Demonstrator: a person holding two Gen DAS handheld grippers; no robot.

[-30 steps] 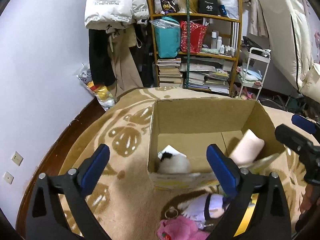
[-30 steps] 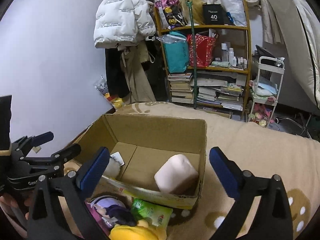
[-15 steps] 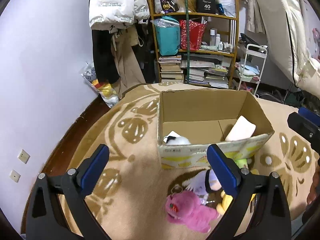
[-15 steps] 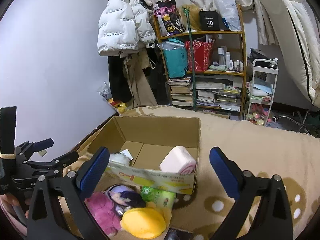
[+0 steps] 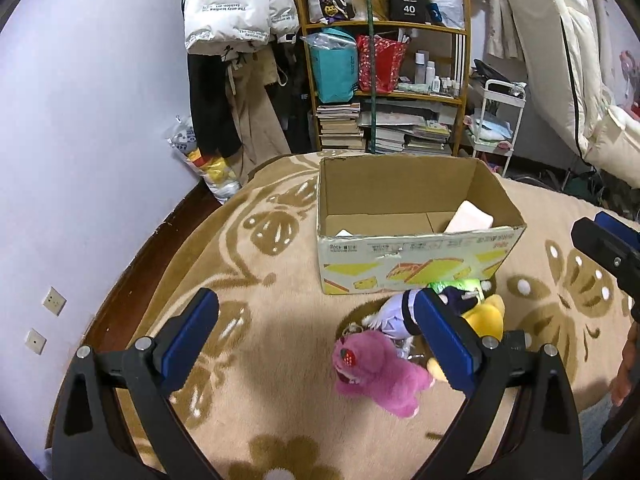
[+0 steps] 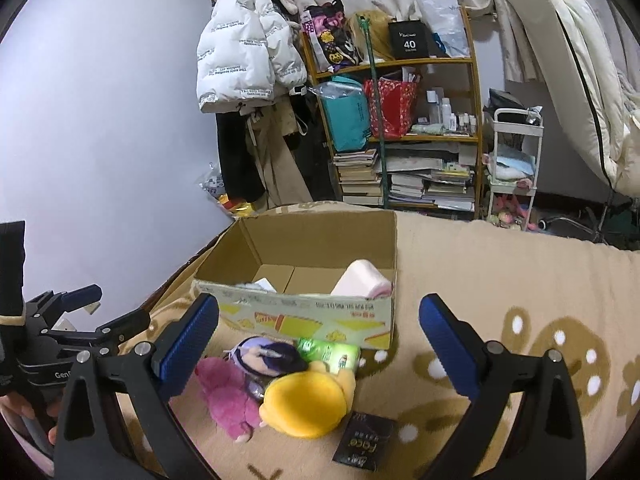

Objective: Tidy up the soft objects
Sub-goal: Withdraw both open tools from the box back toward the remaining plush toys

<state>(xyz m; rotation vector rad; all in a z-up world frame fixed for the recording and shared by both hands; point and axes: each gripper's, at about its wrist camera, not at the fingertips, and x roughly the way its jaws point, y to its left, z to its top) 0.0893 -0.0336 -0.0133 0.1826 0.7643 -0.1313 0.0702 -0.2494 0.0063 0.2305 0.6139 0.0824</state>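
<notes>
An open cardboard box (image 5: 416,264) (image 6: 312,316) stands on the patterned rug. A pink soft block (image 5: 470,216) (image 6: 362,284) leans inside it at the right; something white (image 6: 260,285) lies inside at the left. In front of the box lie a pink plush (image 5: 376,376) (image 6: 228,396), a yellow plush (image 5: 484,320) (image 6: 304,400), a purple-haired doll (image 5: 394,316) (image 6: 264,354) and a green packet (image 6: 330,354). My left gripper (image 5: 316,344) is open and empty, above the rug left of the toys. My right gripper (image 6: 318,344) is open and empty, above the toys.
A black packet (image 6: 364,440) lies on the rug near the yellow plush. A crowded wooden shelf (image 5: 384,92) with books stands behind the box, a white trolley (image 5: 496,128) to its right, hanging coats (image 5: 232,40) to its left. A wall (image 5: 80,140) runs along the left.
Both grippers have pulled back and up from the box. The toys in front of the box have come fully into view. Both stay open.
</notes>
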